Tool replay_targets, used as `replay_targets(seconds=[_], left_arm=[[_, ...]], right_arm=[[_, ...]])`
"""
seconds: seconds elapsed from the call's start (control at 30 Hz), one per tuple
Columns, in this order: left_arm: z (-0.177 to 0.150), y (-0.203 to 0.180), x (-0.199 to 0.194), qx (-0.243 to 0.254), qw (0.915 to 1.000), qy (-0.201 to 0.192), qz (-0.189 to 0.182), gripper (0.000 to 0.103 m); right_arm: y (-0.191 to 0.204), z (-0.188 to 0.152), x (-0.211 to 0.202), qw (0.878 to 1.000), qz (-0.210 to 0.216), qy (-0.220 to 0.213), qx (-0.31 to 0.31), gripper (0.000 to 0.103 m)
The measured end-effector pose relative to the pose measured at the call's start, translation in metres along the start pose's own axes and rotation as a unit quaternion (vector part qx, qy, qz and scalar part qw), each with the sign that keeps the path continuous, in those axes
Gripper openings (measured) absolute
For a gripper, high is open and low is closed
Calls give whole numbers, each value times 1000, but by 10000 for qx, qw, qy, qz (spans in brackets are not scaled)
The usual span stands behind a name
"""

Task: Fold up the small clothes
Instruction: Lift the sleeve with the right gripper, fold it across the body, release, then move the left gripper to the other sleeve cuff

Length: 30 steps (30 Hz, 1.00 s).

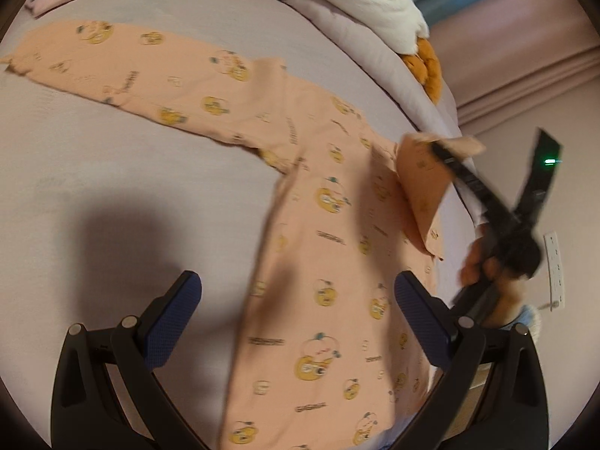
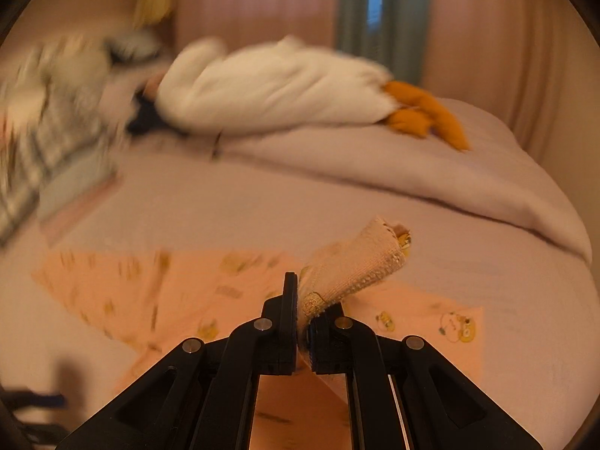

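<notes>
On my left, the left claw (image 1: 298, 324) is wide open and empty, hovering over the lower body of the top (image 1: 326, 262). The top, peach with yellow prints, lies spread flat on the bed (image 1: 93, 187), one sleeve (image 1: 123, 63) stretched out to the far left. Over on the right, the right claw (image 2: 305, 322) is clamped tight on the other sleeve's cuff (image 2: 360, 262), lifted clear of the bed with the fabric trailing down from it.

I judge the step in hand to be folding this sleeve across the body. To do it well I'd carry the cuff low and straight across the chest, keep the crease along the side seam, and press the left claw on the body first so the top doesn't drag or bunch.
</notes>
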<state>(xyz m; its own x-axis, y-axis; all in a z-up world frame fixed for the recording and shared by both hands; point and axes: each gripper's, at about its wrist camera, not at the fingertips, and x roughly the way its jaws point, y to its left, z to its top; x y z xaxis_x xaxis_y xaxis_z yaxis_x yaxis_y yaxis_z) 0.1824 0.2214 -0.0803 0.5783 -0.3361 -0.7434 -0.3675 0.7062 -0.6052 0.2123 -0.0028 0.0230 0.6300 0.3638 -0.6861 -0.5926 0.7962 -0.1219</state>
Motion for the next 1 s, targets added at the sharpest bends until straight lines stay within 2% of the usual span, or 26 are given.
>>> replay_targets(seconds=[0.13, 0.17, 0.2, 0.23, 0.27, 0.4, 0.47, 0.53, 0.57, 0.63, 0.7, 0.77, 0.83, 0.9, 0.97, 1.0], left_arm=[[4, 10, -7, -105, 9999, -83, 51, 103], [5, 12, -8, -120, 9999, -98, 58, 103], [7, 16, -9, -125, 9999, -113, 38, 103], [7, 15, -9, -130, 9998, -115, 31, 103], [11, 16, -9, -122, 9999, -116, 10, 103], [18, 12, -6, -73, 9998, -153, -43, 103], [23, 7, -4, -55, 9998, -171, -125, 103], [27, 0, -2, 34, 9994, -242, -226, 103], [31, -5, 1, 93, 9992, -262, -288, 103], [38, -15, 8, 179, 9984, -252, -468, 103], [46, -30, 20, 280, 9975, -198, -623, 103], [55, -50, 36, 453, 9956, -113, -812, 103], [62, -68, 51, 570, 9926, -26, -1073, 102], [68, -90, 70, 724, 9879, 61, -1372, 102], [72, -102, 86, 830, 9874, 93, -1347, 100], [75, -106, 97, 889, 9876, 141, -1287, 94]], right_arm=[[43, -13, 34, 9980, 23, 392, -496, 8], [51, -16, 45, 9967, 117, 565, -579, 13], [58, -18, 52, 9949, 134, 710, -708, 21], [65, -19, 54, 9933, 131, 812, -811, 42], [70, -21, 57, 9923, 187, 857, -876, 51], [70, -21, 33, 9863, 1240, 621, -895, 51], [49, -19, 12, 9783, 1934, 478, -566, 51], [10, -21, -11, 9731, 2290, 234, -2, 51], [-5, -25, -17, 9733, 2280, 143, 214, 51], [-49, -33, -24, 9775, 1978, 44, 729, 51], [-85, -46, -25, 9836, 1450, 104, 1067, 51], [-115, -60, -20, 9841, 1039, 271, 1413, 50], [-130, -72, -21, 9813, 899, 306, 1672, 45], [-140, -82, -20, 9781, 765, 321, 1911, 45], [-143, -89, -17, 9730, 817, 327, 2133, 45], [-142, -91, -17, 9719, 836, 335, 2173, 45]])
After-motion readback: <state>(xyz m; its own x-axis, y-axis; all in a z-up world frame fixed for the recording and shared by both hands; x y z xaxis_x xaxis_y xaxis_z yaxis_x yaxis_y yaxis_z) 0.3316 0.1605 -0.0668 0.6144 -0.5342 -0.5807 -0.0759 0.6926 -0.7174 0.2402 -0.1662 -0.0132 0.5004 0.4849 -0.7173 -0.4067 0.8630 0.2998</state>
